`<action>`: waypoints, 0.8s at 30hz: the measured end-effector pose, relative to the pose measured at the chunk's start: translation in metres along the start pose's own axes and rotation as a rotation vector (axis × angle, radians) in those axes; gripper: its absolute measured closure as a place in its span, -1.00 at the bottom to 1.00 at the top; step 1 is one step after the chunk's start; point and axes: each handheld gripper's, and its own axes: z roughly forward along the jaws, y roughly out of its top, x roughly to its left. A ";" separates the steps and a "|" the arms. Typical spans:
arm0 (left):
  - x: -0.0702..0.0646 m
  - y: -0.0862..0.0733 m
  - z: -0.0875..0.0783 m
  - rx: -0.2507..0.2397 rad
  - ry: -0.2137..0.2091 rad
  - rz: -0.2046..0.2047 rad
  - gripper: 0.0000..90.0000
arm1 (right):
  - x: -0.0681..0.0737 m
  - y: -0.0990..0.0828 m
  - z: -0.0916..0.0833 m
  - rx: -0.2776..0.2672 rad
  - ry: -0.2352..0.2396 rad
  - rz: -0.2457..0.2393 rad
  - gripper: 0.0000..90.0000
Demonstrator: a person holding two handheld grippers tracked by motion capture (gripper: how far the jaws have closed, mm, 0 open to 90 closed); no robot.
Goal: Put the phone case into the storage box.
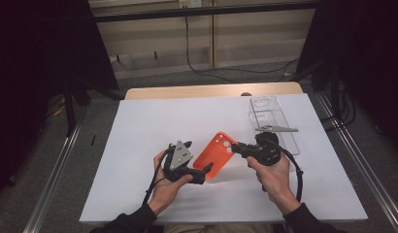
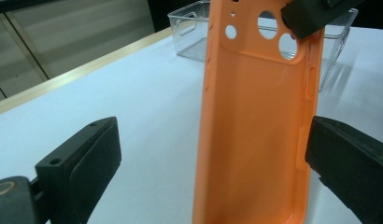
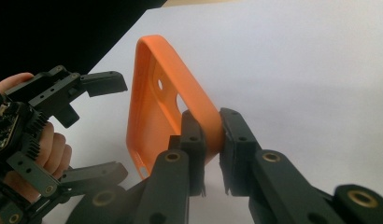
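Fingers of the right gripper (image 3: 210,140) pinch the orange phone case (image 3: 157,112) by its camera end, holding it above the bench (image 1: 139,145), while the left gripper (image 2: 208,158) stands wide open around it, apparently letting go.

A white sheet (image 1: 153,145) is covering a pale wooden table (image 1: 187,91). Grey floor (image 1: 56,145) is spreading around it, with metal rails (image 1: 56,170) running alongside. Beige wall panels (image 1: 153,34) are standing behind, a black cable (image 1: 197,68) is hanging down, and dark, perhaps curtained, areas (image 1: 37,58) are flanking both sides.
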 end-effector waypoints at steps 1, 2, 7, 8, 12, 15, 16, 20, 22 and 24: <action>0.001 0.000 -0.001 0.002 0.016 0.005 -0.93 | 0.000 0.000 -0.001 -0.002 0.000 0.001 0.79; 0.001 0.000 0.000 0.007 0.016 -0.010 -0.93 | -0.001 0.001 -0.001 -0.002 -0.002 -0.002 0.79; 0.005 0.000 -0.004 0.003 0.005 -0.033 -0.92 | -0.005 0.002 -0.003 -0.007 -0.004 -0.017 0.79; 0.005 0.000 -0.005 0.002 0.013 -0.039 -0.92 | -0.005 0.003 -0.004 -0.010 -0.004 -0.020 0.79; 0.010 0.000 -0.010 -0.004 0.003 -0.067 -0.92 | -0.008 0.005 -0.007 -0.021 -0.009 -0.025 0.79; 0.015 -0.001 -0.013 -0.010 0.002 -0.083 -0.91 | -0.009 0.006 -0.010 -0.030 -0.006 -0.029 0.79; 0.015 -0.002 -0.014 -0.015 0.008 -0.090 -0.90 | -0.009 0.006 -0.011 -0.038 -0.004 -0.028 0.79; 0.021 -0.003 -0.018 -0.046 0.019 -0.115 -0.90 | -0.010 0.009 -0.015 -0.052 -0.016 -0.044 0.79; 0.023 -0.004 -0.019 -0.062 0.026 -0.103 -0.89 | -0.011 0.009 -0.016 -0.054 -0.019 -0.052 0.79; 0.024 -0.006 -0.020 -0.086 0.027 -0.120 -0.89 | -0.011 0.009 -0.018 -0.065 -0.026 -0.058 0.79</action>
